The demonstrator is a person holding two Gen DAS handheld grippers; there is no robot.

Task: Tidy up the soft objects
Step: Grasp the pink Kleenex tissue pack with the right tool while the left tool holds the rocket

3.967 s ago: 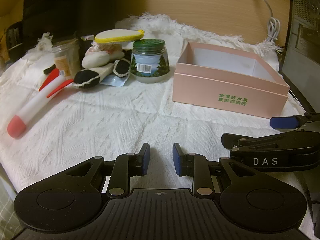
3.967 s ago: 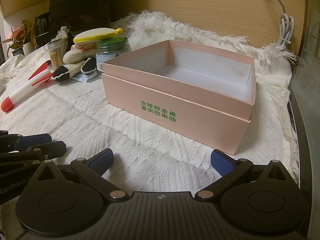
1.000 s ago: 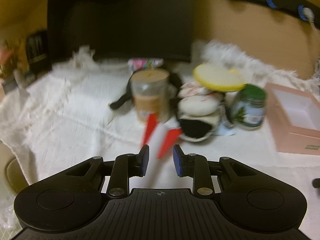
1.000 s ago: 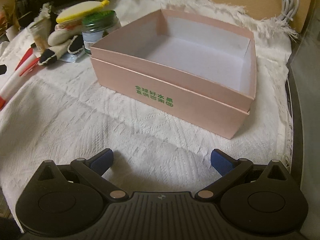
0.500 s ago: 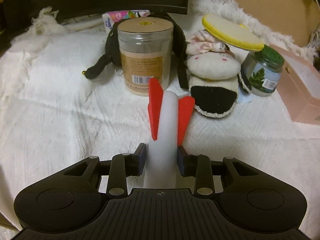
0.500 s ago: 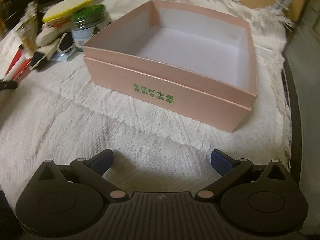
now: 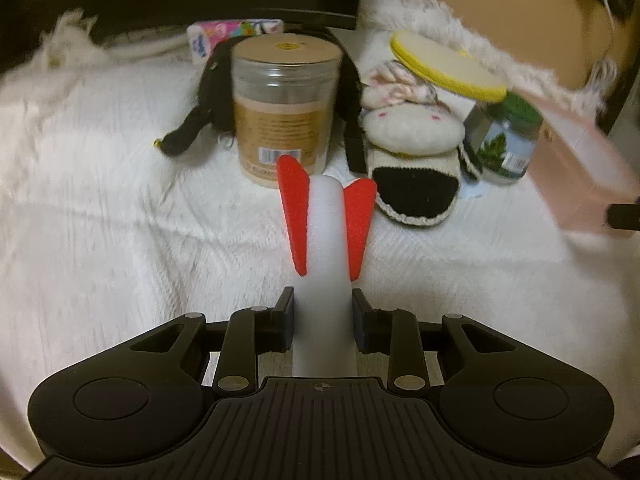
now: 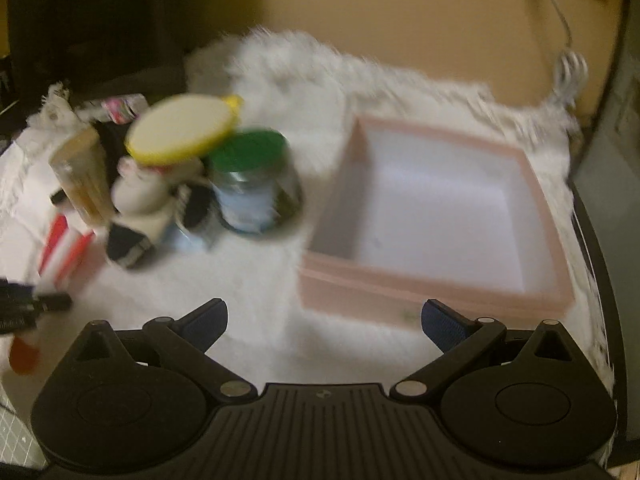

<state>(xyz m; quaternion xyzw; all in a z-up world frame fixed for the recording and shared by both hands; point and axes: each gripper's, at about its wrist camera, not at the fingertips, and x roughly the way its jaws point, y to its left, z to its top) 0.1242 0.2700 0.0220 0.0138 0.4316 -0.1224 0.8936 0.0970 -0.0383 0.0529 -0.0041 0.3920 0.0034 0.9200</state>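
A white foam rocket [image 7: 324, 240] with red fins lies on the white cloth, pointing away from me. My left gripper [image 7: 323, 316] straddles its body; the jaws are closing and both pads touch the foam. Behind it sits a pile of soft items: a white plush [image 7: 412, 132], a black-and-white knitted piece [image 7: 416, 192] and a yellow-rimmed pad [image 7: 444, 66]. The pink box [image 8: 440, 288] stands open and empty at the right. My right gripper [image 8: 324, 320] hovers open before the box with nothing between its fingers. That view is blurred.
A clear jar with a tan lid [image 7: 286, 112] stands just beyond the rocket's fins. A green-lidded jar [image 7: 508, 140] sits between the pile and the pink box [image 7: 580, 176]. A black strap lies behind the jars. A dark monitor and wall close the back.
My left gripper came down over the rocket and now has its body between the pads. The right gripper rose and swung left, so the pile and the box's inside show.
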